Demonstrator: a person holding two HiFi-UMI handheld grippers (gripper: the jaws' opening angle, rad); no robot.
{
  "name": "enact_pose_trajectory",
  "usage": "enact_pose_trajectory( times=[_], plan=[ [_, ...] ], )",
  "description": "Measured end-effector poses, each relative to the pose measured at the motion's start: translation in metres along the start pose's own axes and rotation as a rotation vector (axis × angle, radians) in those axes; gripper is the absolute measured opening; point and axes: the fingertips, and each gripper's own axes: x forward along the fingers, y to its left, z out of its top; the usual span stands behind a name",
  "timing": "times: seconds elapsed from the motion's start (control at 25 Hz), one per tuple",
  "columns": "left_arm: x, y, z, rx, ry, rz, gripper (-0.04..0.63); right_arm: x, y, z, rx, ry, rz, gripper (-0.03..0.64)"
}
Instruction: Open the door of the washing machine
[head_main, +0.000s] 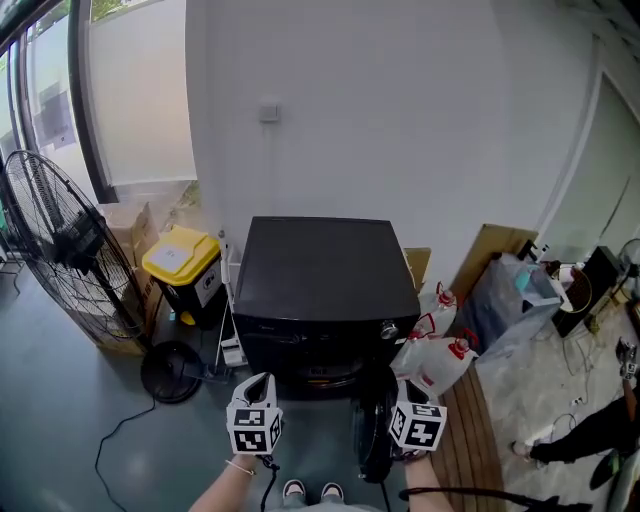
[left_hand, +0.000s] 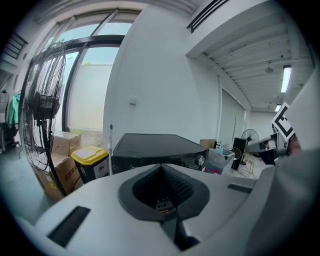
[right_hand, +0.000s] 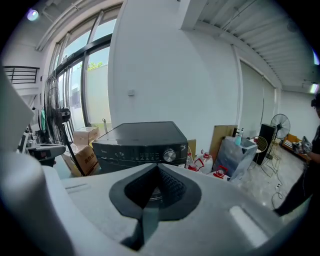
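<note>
Left gripper (left_hand: 161, 167) and right gripper (right_hand: 159, 167): jaws together, empty, just before the washing machine (head_main: 320, 275). Door (head_main: 325, 375) probably rigid and latched; pull at rim.

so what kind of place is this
Probably a utility or storage corner: a black washing machine stands against a bare white wall, with a large pedestal fan, cardboard boxes and plastic jugs around it.

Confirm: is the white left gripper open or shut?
Shut. The white left gripper shows its jaws together, nothing between them.
</note>
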Motion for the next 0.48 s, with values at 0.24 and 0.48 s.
enact_pose_trajectory(
  times=[0.24, 0.48],
  plan=[
    [0.001, -0.0028, -0.0022, -0.004, 0.002, 0.019, 0.005, 0.003, -0.0052, -0.0017, -0.004, 0.003, 0.02, 0.005],
    [0.0011, -0.0057, -0.0051, -0.005, 0.012, 0.032, 0.005, 0.0073, -0.0104, -0.0008, -0.008, 0.01, 0.038, 0.005]
  ],
)
